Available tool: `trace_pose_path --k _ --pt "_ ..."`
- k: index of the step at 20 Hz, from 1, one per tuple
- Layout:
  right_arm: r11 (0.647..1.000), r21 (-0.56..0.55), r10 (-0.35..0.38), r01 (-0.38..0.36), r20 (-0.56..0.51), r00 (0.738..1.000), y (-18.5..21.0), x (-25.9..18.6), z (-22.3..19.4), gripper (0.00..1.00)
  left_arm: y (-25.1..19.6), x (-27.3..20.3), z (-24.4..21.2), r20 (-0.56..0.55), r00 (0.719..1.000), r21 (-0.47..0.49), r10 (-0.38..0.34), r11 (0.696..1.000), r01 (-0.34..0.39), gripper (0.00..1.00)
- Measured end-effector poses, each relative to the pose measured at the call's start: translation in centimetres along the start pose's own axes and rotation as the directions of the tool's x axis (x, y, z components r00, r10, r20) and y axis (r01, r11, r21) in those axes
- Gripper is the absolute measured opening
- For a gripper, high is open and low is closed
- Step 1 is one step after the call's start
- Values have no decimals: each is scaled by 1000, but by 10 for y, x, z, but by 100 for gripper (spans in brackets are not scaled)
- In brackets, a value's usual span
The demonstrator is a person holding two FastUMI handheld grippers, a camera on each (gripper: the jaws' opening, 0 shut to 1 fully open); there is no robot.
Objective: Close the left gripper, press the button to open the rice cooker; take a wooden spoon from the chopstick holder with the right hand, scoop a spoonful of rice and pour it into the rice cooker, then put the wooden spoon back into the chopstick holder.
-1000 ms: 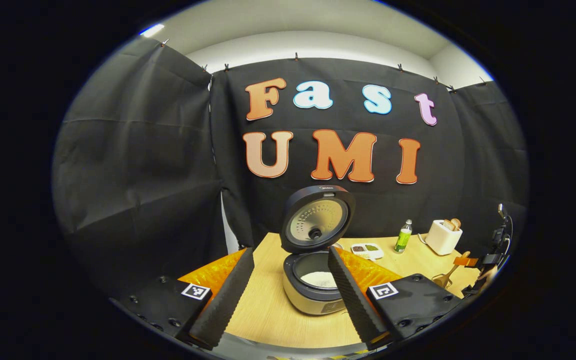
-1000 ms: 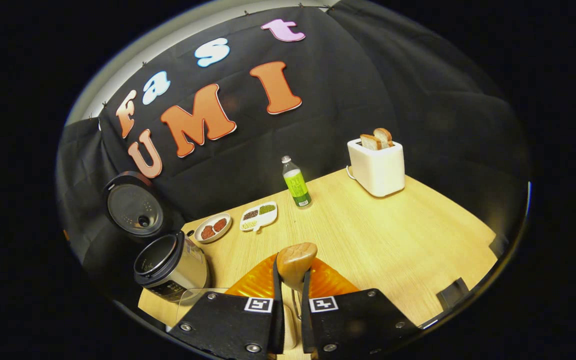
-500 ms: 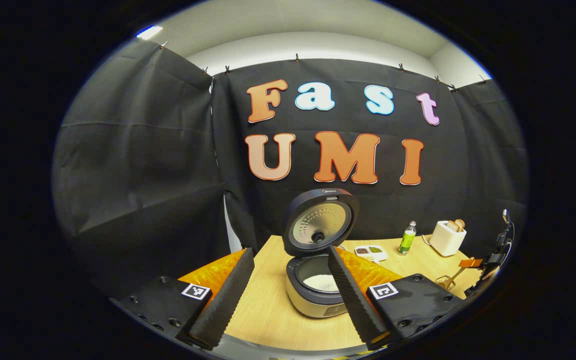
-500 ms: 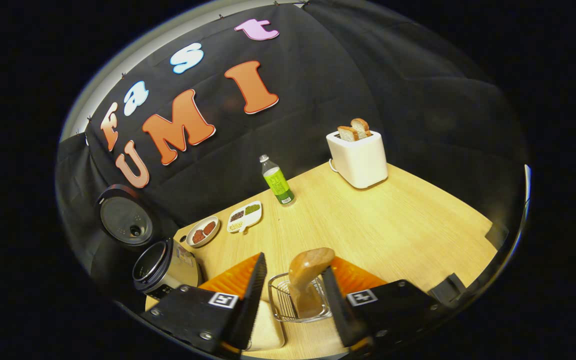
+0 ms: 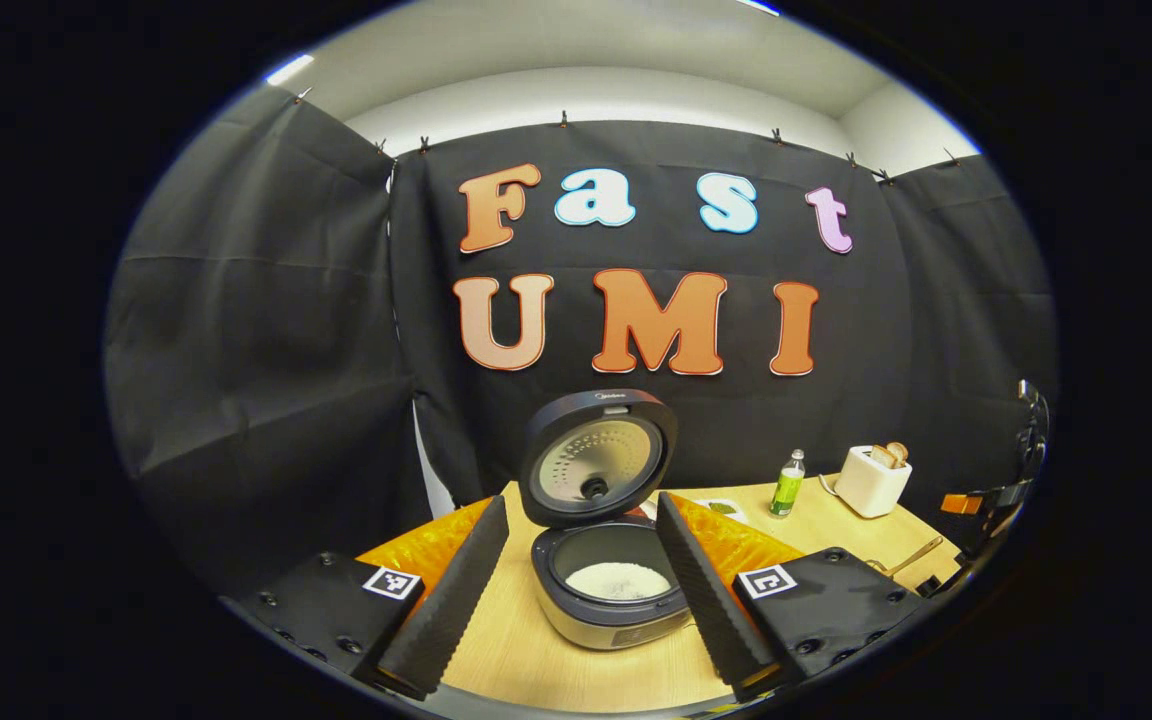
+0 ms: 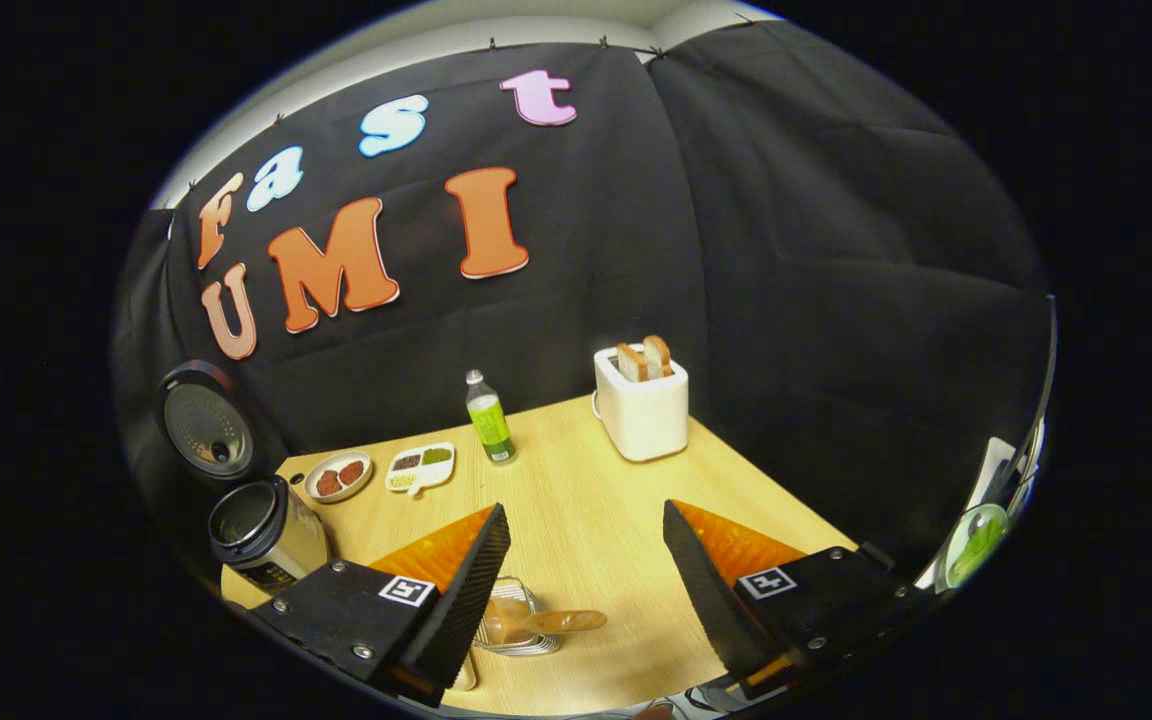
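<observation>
I see right tongs [image 6: 584,575] now spread, backed off; wooden spoon [image 6: 543,622] released into chopstick holder [image 6: 511,630]; left tongs [image 5: 581,565] spread before open rice cooker [image 5: 611,590], rice inside; task looks finished.

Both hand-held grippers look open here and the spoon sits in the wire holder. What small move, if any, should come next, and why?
Probably just draw the right hand-held gripper back from the table. The wooden spoon rests in the chopstick holder, free of the open fingers. The rice cooker stands with its lid up and rice inside, so the listed steps look done.
</observation>
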State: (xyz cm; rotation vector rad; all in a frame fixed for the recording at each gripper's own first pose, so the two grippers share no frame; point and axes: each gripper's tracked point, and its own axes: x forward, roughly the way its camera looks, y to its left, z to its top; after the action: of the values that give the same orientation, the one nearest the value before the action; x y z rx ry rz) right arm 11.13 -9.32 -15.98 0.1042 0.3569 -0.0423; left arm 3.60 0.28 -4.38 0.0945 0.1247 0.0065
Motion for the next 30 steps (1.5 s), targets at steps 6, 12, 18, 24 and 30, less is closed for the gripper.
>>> trace_pose_path --k 6,12,18,24,30 --pt "998 -38 47 -45 69 996 14 -40 48 95 -17 42 60 96 995 53 -7 999 2 98" --pt "995 -79 63 -56 89 994 19 -59 58 95 -34 117 137 132 991 41 -15 999 10 97" --pt "996 -74 56 -49 88 995 18 -66 61 95 -36 216 154 53 998 1 -16 1000 15 96" --pt "995 -86 61 -54 88 994 22 -66 64 95 -3 293 97 -130 989 28 66 998 -63 97" --pt "996 -69 65 -60 80 995 25 -62 65 95 7 308 49 -229 968 44 100 995 -93 99"
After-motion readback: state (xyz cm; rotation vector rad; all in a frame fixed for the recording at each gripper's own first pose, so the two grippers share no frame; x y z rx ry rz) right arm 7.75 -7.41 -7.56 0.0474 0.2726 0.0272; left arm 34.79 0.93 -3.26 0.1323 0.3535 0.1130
